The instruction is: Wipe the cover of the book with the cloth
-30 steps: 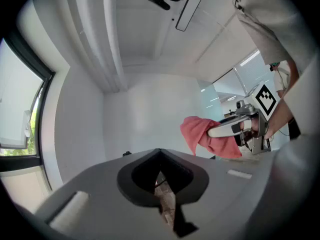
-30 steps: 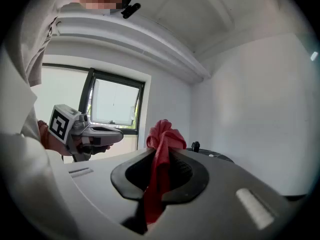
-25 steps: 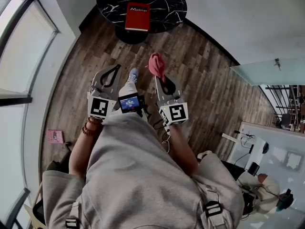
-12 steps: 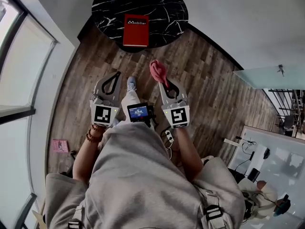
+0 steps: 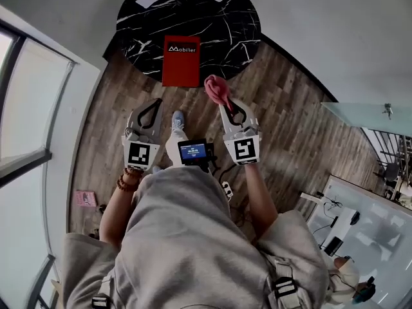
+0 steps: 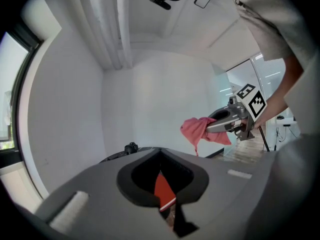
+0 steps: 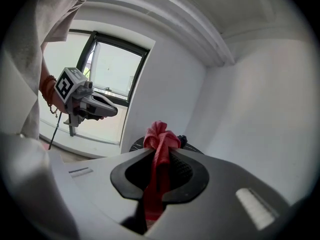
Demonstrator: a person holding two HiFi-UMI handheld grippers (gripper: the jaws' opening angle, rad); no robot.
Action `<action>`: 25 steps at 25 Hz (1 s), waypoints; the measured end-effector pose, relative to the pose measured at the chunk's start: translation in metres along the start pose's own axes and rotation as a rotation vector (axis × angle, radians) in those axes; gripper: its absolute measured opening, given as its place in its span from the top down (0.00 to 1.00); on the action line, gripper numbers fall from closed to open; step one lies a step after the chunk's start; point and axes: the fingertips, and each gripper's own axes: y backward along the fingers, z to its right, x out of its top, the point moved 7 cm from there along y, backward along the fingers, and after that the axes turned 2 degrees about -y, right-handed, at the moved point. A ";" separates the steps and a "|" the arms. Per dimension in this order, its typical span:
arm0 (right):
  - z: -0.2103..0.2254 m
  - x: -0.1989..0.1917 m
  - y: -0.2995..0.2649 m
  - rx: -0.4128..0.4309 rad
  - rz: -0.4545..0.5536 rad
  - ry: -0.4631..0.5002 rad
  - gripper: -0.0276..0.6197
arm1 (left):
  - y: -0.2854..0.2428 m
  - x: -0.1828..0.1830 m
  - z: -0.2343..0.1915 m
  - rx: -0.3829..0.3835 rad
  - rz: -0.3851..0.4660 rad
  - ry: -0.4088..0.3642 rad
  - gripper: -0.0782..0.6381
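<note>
Red book [image 5: 181, 61] on table [image 5: 222, 18], ahead of R claw [image 5: 223, 102] clamping pink cloth [image 5: 217, 88]; L claw [image 5: 156, 102] closed, empty.

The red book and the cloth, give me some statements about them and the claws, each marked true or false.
1. The red book lies flat on the round black table. True.
2. The right claw is shut on the pink cloth. True.
3. The left claw grips the book. False: it is shut on nothing and is short of the table.
4. The cloth is pressed on the book's cover. False: it hangs in the air at the claw's tip, beside the book, not on it.
</note>
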 end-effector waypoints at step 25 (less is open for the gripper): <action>0.105 -0.113 -0.323 0.487 -0.389 0.481 0.87 | -0.132 -0.169 -0.026 -0.148 -0.394 0.002 0.63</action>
